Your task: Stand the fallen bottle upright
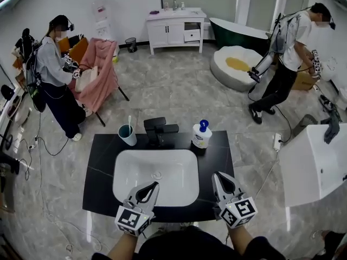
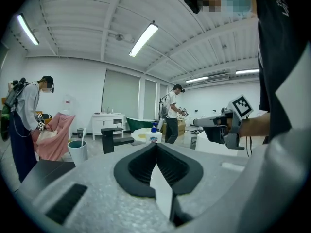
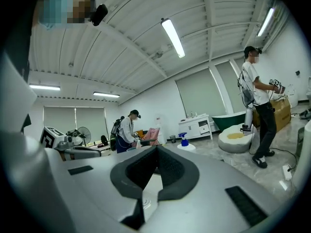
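A white bottle with a blue pump top stands upright on the black counter, right of the black tap. Both grippers hang over the near edge of the white basin, well short of the bottle. My left gripper is shut with nothing in it, and so is my right gripper. In the left gripper view the closed jaws point toward the bottle. In the right gripper view the bottle's blue top shows just right of the closed tip.
A teal cup with a toothbrush stands left of the tap. A white tub stands to the right of the counter. Two other people work farther back, near a pink-draped chair and a white cabinet.
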A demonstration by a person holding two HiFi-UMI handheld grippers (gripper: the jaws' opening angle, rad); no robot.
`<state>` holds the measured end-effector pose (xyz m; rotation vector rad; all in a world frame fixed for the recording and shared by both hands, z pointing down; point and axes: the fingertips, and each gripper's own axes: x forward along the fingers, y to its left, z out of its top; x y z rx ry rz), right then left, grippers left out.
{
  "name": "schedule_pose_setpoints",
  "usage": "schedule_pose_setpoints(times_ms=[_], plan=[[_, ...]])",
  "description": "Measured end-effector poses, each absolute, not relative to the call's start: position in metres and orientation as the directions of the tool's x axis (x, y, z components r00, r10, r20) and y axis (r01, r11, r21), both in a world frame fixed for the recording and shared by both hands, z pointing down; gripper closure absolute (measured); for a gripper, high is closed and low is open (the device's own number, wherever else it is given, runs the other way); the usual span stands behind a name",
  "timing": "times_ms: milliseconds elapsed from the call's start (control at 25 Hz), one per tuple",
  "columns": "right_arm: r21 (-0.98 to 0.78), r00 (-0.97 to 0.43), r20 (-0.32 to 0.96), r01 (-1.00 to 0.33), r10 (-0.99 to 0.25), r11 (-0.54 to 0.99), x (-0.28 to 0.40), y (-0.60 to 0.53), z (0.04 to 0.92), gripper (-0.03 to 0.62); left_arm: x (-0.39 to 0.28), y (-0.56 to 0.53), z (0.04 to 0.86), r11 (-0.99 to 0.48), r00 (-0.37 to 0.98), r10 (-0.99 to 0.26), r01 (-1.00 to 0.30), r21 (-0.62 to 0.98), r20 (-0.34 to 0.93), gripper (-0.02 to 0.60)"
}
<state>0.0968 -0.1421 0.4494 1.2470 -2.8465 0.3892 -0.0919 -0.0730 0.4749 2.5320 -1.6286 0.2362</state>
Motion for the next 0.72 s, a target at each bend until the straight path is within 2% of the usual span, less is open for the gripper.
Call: schedule_pose_setpoints(times_ms=[720], plan=[[-0.133,-0.609,0.122,-0.793,-0.784,0.595,0.056,-0.049,0.424,0.592,-0.142,-0.004,0.458,-0.504,0.501,-0.852,-0.864,0.021,0.155,0.561]])
